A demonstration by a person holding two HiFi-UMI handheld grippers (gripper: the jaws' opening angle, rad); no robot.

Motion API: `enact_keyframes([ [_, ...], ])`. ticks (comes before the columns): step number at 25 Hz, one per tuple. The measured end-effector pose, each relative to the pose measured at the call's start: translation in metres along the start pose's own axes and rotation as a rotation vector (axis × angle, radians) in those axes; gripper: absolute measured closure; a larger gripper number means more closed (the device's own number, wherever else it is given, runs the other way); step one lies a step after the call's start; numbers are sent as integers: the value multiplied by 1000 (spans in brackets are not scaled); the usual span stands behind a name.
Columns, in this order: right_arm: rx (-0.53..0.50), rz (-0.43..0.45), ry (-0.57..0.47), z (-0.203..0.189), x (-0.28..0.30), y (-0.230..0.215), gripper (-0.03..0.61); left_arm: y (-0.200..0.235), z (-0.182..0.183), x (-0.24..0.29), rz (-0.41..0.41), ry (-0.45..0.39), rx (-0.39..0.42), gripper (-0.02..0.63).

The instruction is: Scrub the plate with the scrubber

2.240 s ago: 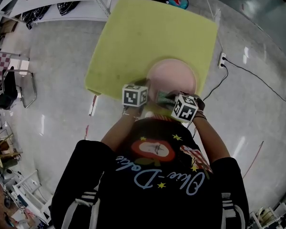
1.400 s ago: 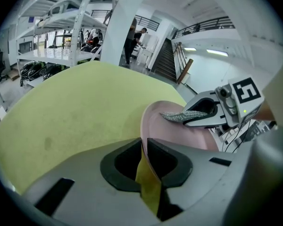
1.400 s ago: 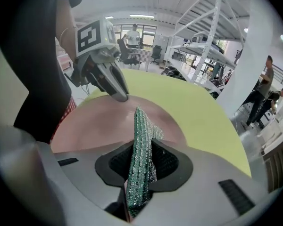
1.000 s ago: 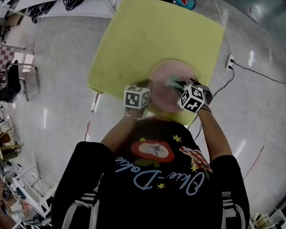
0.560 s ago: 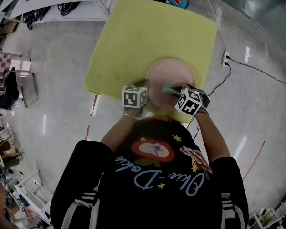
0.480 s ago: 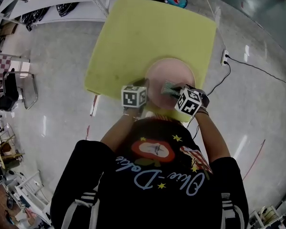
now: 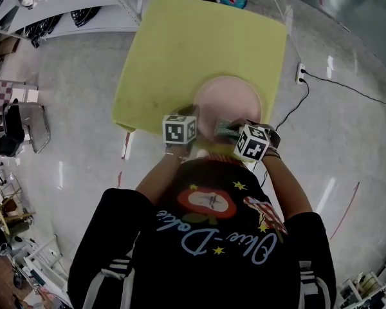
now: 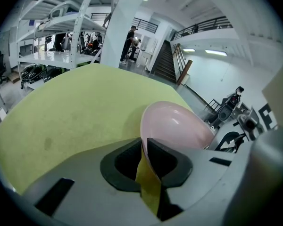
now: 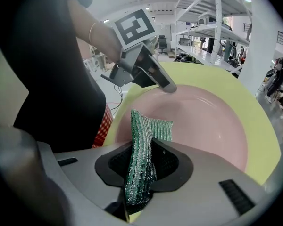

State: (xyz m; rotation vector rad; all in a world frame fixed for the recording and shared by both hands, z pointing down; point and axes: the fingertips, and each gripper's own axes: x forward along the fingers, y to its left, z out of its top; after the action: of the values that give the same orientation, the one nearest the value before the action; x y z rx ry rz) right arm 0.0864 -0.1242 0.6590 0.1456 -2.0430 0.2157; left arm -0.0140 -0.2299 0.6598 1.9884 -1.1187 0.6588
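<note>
Two grips are held: the plate (image 7: 228, 100) is pinched at its rim by the left gripper (image 8: 144, 149), the scrubber (image 9: 153, 127) by the right gripper (image 9: 142, 167).

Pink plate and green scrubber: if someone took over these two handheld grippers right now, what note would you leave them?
Left gripper: shut on the rim of the plate, steadying it.
Right gripper: shut on the scrubber, free end over the plate; contact unclear.
Plate sits near the front edge of the yellow table.
Done: both things gripped.
Left: rub the scrubber across the plate; no dirt visible to judge progress.
</note>
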Motion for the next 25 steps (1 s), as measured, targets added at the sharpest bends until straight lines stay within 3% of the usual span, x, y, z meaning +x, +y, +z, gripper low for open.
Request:
enact_keyframes([
  [8,-49,72,-28,0,-3,13,505,-2,-1,1,26,2,12,578],
  [12,-55,68,-146,10,-20,-6,507,-4,0,2,42,4,11,580],
  [15,-85,-32,-200,19,-36,-42,512,-5,2,3,40,0,3,580],
  [20,-144,-224,-178,29,-38,-104,514,-3,4,4,49,6,-10,581],
  [25,-200,-292,-112,32,-25,-131,514,1,4,6,56,6,-13,583],
])
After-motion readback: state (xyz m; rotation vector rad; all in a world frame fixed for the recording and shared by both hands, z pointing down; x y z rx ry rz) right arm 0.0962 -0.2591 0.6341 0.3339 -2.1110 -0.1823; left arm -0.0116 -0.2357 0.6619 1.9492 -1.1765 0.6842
